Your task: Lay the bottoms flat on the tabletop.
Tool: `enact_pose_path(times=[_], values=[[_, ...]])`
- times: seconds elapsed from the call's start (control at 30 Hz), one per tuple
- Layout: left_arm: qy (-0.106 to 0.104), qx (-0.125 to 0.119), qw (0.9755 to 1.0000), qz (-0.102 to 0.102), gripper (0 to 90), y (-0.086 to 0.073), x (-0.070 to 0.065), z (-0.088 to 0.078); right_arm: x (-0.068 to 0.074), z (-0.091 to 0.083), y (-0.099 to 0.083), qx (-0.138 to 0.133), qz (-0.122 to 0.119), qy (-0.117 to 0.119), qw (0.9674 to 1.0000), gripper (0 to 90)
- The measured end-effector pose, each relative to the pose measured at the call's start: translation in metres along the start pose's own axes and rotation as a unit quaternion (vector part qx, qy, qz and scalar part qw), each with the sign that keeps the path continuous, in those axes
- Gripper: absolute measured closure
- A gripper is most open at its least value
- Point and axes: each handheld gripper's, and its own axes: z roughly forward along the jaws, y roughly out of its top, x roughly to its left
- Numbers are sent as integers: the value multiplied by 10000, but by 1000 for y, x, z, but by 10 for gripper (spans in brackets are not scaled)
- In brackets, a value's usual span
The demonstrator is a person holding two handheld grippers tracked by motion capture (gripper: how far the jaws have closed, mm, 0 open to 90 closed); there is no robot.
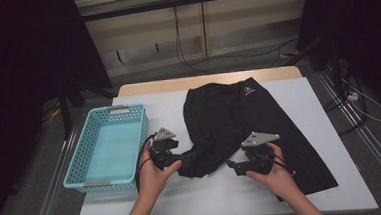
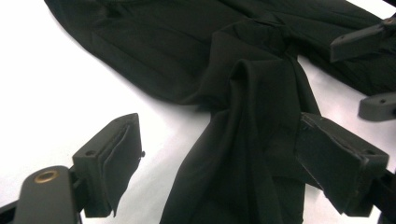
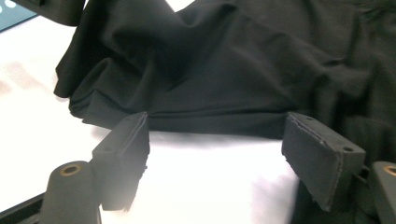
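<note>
A black garment with a small white logo lies spread on the white table top. Its near-left part is bunched into a rumpled fold. My left gripper is held at that fold. In the left gripper view, the left gripper is open, with the bunched cloth rising between the jaws and lying against the right-hand pad. My right gripper is just right of the fold. In its own view the right gripper stands open over bare table, with the garment's hem just beyond the pads.
A light blue perforated basket stands at the table's left edge, close to my left hand. The table's near edge runs just behind both forearms. Cables trail over the floor beyond the table and to its right.
</note>
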Motion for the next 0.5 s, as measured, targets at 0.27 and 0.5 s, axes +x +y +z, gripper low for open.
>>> enact_pose_path(times=[0.27, 0.5], values=[[-21, -18, 10000, 76, 154, -2, 0, 2, 12, 11, 6, 98, -174, 100, 9998, 282], [-15, -18, 9999, 121, 145, 0, -3, 2, 25, 25, 11, 200, -348, 216, 9990, 513]])
